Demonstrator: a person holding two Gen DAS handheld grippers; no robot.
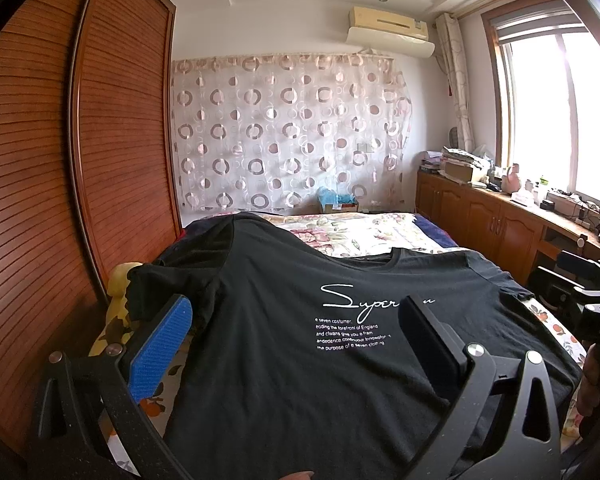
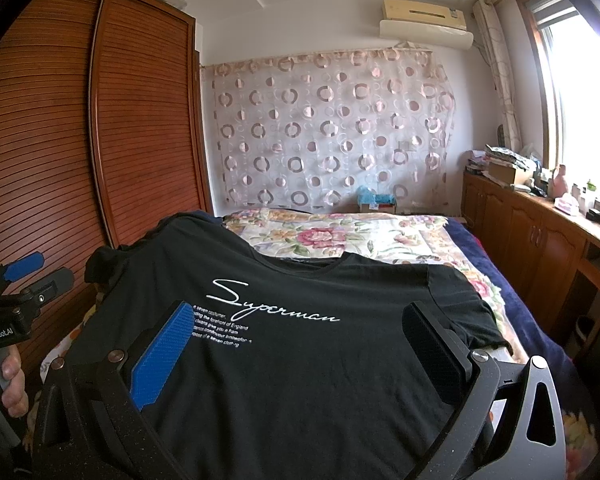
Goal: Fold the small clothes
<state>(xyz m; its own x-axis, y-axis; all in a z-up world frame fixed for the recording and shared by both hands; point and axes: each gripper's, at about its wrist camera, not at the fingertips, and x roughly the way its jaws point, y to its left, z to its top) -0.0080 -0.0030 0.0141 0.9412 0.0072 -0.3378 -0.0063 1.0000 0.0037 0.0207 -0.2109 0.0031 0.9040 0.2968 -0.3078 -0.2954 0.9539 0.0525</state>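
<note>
Along the left wall: a louvred wooden wardrobe [image 1: 80, 160], reaching nearly to the ceiling.

Next right, low in frame: left tongs [image 1: 296, 344], jaws spread wide, blue pad [image 1: 162, 346] on one finger and a black pad on the other, nothing between them; they hover above the near half of the shirt.

Centre: black T-shirt [image 1: 300, 360], spread front-up on the bed [image 1: 364, 228], white "Superman" script and small print showing, neckline pointing away. Its left sleeve [image 1: 156, 284] is bunched near the bed's edge; the right sleeve lies flatter.

Behind: circle-patterned curtain [image 1: 284, 132], with an air conditioner [image 1: 388, 26] above it.

Right of centre: right tongs [image 2: 300, 344], equally wide open and empty, over the shirt's lower right portion.

Far right: a wooden counter [image 1: 480, 208] carrying clutter under a bright window [image 1: 540, 112].

Risks, as judged: the fabric is thin and lies flat, so a pinch may take the floral cover beneath along with the hem, or catch only one layer and leave a skewed fold. The crumpled left sleeve, if not smoothed out, would likely be trapped inside the fold as a lump.

Differences between views: the right wrist view reads the whole printed word and shows the hand [image 2: 8, 376] gripping the left handle; the left wrist view has the word partly blocked by a finger, but shows the bunched sleeve more fully.
</note>
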